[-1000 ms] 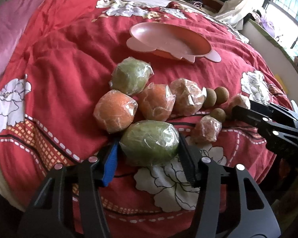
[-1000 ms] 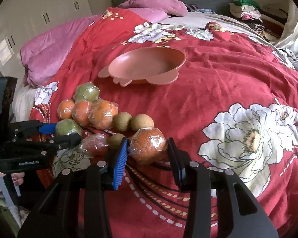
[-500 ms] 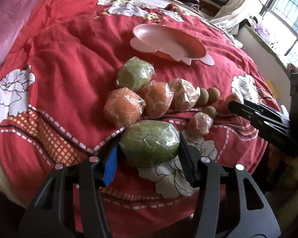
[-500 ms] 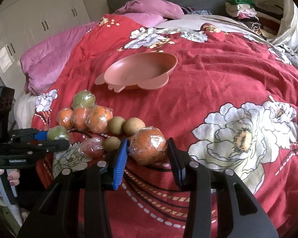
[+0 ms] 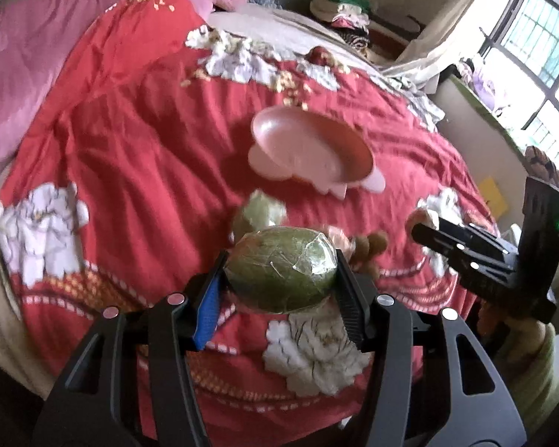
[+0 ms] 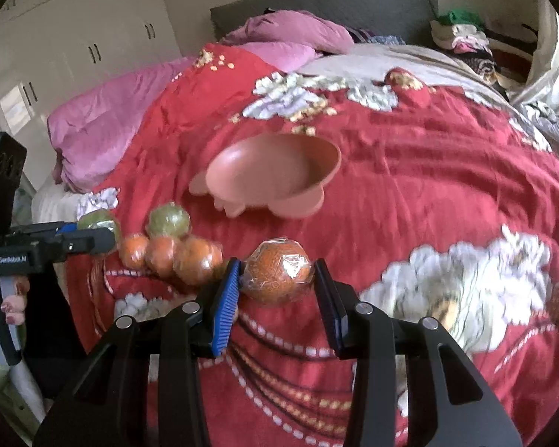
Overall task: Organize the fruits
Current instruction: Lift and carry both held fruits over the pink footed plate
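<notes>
A: While both grippers are gripping a fruit each, how far along is the sorting looking?

B: Barely begun, I'm judging. The pink bowl [image 6: 275, 171] is sitting on the red bedspread [image 6: 428, 193] with nothing visible in it.

A: What is the left gripper [image 5: 279, 279] carrying?

B: Its fingers are clenching a wrapped green fruit [image 5: 279, 270], which is hanging clear above the bedspread, short of the bowl.

A: And the right gripper [image 6: 275, 279]?

B: Its fingers are squeezing a wrapped orange fruit [image 6: 277, 275], also in the air on the near side of the bowl.

A: What is remaining?

B: Another green fruit [image 6: 167, 219] and three wrapped orange fruits [image 6: 171, 257] are lying clustered on the bedspread, between the bowl and the bed's near edge. Small brown fruits [image 5: 370, 246] are showing blurred just behind the held green one; I'm not managing to count them. So two are travelling, and the rest are waiting.
</notes>
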{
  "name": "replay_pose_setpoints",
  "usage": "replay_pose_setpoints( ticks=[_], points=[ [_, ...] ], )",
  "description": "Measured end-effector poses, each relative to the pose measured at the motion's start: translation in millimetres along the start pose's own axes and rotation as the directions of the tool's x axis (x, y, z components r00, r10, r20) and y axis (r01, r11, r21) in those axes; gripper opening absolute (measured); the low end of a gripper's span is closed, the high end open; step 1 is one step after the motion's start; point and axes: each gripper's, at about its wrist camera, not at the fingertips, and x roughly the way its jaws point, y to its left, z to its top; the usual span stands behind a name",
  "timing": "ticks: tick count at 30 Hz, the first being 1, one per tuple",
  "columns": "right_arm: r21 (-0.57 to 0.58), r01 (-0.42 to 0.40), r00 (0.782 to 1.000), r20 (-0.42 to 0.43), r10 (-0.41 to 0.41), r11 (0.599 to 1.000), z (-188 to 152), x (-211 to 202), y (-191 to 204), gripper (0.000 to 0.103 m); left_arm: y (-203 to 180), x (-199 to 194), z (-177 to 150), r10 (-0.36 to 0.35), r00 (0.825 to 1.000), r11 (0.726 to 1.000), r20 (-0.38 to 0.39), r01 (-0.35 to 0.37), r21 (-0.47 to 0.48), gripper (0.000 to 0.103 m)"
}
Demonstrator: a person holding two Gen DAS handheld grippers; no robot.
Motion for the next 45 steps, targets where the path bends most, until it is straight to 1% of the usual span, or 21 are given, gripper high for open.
replay_pose_setpoints(
  ticks=[3,8,15,20,25,29,33,37,40,45],
  points=[
    [-0.001,-0.008,1.0,0.01,0.008,1.0,11,2,0,0.038,-1,1,14,0.001,1.0,1.0,0.018,-0.001,0.009,0.045],
    [-0.014,-0.016,1.0,0.011,0.016,1.0,26,9,2,0.038,0,10,38,-0.006,1.0,1.0,0.025,0.005,0.021,0.045],
    [-0.034,-0.023,1.0,0.013,0.024,0.999,43,19,5,0.038,0,29,69,-0.016,1.0,1.0,0.012,0.016,0.026,0.045],
    [-0.052,-0.025,1.0,0.006,0.026,0.998,53,29,6,0.038,-1,48,90,-0.017,1.0,0.999,-0.012,0.017,0.029,0.045],
    [-0.067,-0.033,0.999,-0.007,0.033,0.997,61,38,6,0.038,-6,63,105,-0.005,0.999,0.998,-0.033,0.007,0.055,0.045],
    [-0.088,-0.035,0.999,-0.028,0.032,0.996,68,49,6,0.038,-10,78,118,-0.016,0.998,0.998,-0.069,0.02,0.068,0.045],
    [-0.115,-0.029,0.999,-0.045,0.024,0.993,77,62,4,0.038,-18,93,131,-0.005,0.995,0.994,-0.1,0.016,0.11,0.045],
    [-0.105,-0.025,0.998,-0.061,0.018,0.994,78,74,-2,0.038,-19,107,138,0.005,0.989,0.989,-0.146,0.016,0.146,0.045],
    [-0.121,-0.018,0.997,-0.077,0.008,0.993,78,81,-3,0.038,-19,114,140,0.013,0.986,0.987,-0.165,0.013,0.161,0.045],
    [-0.131,-0.025,0.996,-0.092,0.014,0.991,78,91,-2,0.038,-22,123,142,0.0,0.983,0.986,-0.182,0.03,0.164,0.045]
  ],
)
